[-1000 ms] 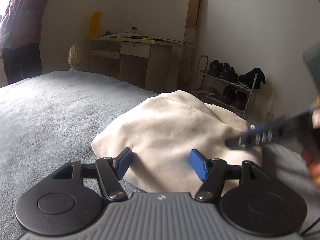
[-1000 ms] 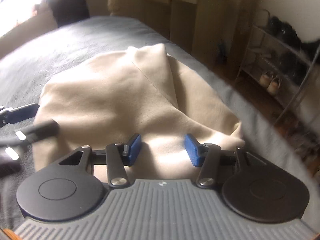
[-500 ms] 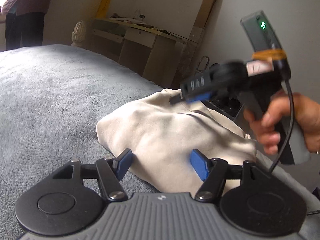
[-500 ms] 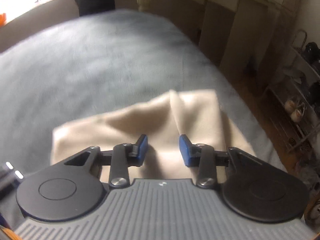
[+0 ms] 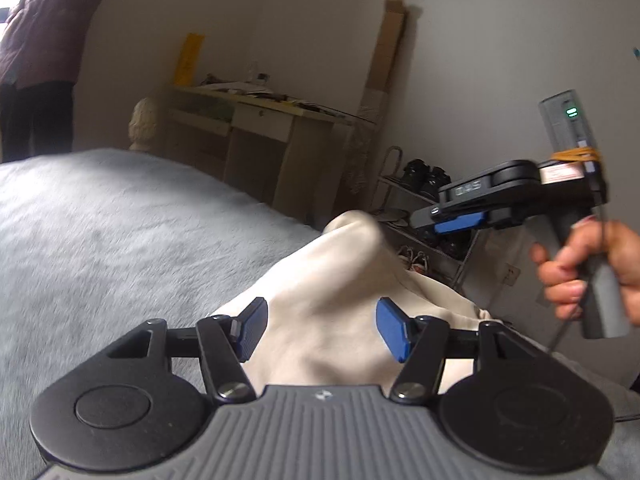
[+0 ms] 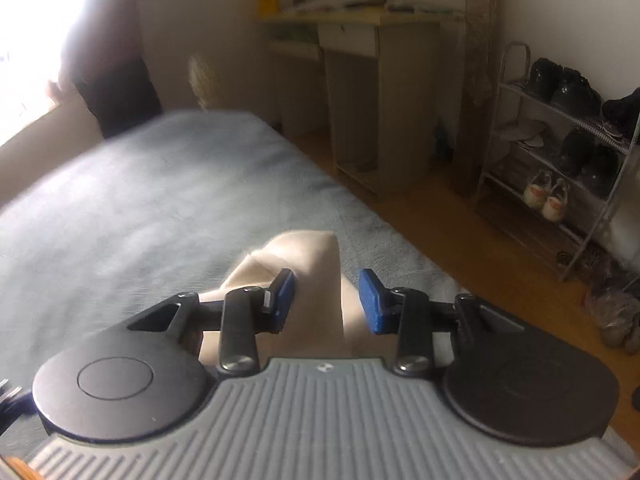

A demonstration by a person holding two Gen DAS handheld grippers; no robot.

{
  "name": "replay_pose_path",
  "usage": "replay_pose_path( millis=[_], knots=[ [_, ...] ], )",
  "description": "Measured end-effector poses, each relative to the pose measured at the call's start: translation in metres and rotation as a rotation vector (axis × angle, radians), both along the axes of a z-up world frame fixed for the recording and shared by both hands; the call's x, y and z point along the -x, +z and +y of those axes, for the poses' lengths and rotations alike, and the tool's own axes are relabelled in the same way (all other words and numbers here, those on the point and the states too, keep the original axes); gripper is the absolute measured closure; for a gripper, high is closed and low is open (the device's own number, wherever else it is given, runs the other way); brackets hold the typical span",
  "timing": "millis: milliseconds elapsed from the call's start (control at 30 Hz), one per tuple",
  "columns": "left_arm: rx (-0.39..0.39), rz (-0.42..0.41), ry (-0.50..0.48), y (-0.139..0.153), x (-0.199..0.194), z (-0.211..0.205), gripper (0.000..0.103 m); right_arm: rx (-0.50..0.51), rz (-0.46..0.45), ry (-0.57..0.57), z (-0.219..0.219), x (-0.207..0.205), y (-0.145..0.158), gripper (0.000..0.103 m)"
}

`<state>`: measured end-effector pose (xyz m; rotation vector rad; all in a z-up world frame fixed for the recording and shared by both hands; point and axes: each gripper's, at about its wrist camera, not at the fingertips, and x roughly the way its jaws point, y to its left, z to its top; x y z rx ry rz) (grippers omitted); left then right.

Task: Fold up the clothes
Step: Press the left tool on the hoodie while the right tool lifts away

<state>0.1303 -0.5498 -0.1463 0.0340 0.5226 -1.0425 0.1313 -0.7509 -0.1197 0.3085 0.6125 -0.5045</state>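
Note:
A cream garment (image 5: 332, 280) lies in a mound on the grey-blue bed (image 5: 120, 240), near its right edge. My left gripper (image 5: 323, 328) hovers low over the near part. The cloth lies under and between its blue pads, which are closing a little and do not press it. My right gripper (image 5: 436, 216), held by a hand (image 5: 580, 272), hangs in the air to the right of the garment's raised far corner, clear of it. In the right wrist view the right gripper (image 6: 326, 300) has a gap beside its right pad, with a fold of the garment (image 6: 312, 264) below.
A person (image 5: 44, 40) stands at the window beyond the bed's far end. A desk (image 5: 260, 120) and a wire shoe rack (image 6: 560, 160) stand along the wall right of the bed, with wooden floor between. The bed (image 6: 160, 200) stretches away to the left.
The right gripper lifted off the garment and now hangs above and to its right. Its view swung up from the cloth toward the room. The left gripper rose slightly and its jaws narrowed a little.

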Motion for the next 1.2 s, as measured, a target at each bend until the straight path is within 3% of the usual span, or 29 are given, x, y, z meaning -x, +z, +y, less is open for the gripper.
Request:
replay_pose_path(
  millis=[67, 200, 433, 500, 633, 700, 767, 833, 967, 1133, 1200],
  knots=[
    [-0.035, -0.027, -0.021, -0.002, 0.004, -0.010, 0.042, -0.016, -0.046, -0.010, -0.005, 0.017, 0.001, 0.069],
    [-0.118, -0.041, -0.033, -0.013, 0.008, -0.023, 0.042, -0.047, -0.038, -0.004, -0.014, 0.020, -0.010, 0.069],
    [-0.162, -0.081, -0.009, -0.021, 0.015, -0.029, 0.041, -0.148, -0.011, 0.164, -0.014, -0.057, -0.023, 0.068],
    [-0.167, -0.091, -0.007, -0.021, 0.017, -0.029, 0.041, -0.169, 0.058, 0.181, -0.014, -0.093, -0.032, 0.068],
    [-0.161, -0.078, -0.007, -0.023, 0.015, -0.024, 0.040, -0.073, 0.142, 0.200, -0.006, -0.135, -0.027, 0.066],
    [-0.151, -0.063, -0.005, -0.024, 0.012, -0.022, 0.040, 0.008, 0.240, 0.217, -0.001, -0.153, -0.024, 0.048],
    [-0.139, -0.047, -0.001, -0.026, 0.010, -0.020, 0.040, 0.095, 0.379, 0.228, 0.004, -0.173, -0.024, 0.038],
    [-0.131, -0.040, 0.000, -0.027, 0.010, -0.019, 0.040, 0.098, 0.509, 0.237, 0.004, -0.188, -0.029, 0.035],
    [-0.119, -0.022, -0.001, -0.028, 0.007, -0.018, 0.040, 0.065, 0.624, 0.107, -0.008, -0.201, -0.043, 0.034],
    [-0.101, 0.015, 0.005, -0.028, 0.000, -0.017, 0.040, -0.070, 0.502, -0.205, -0.056, -0.187, -0.045, 0.037],
    [-0.091, 0.027, 0.005, -0.028, -0.003, -0.015, 0.040, -0.086, 0.421, -0.239, -0.064, -0.167, -0.037, 0.039]
  ],
)
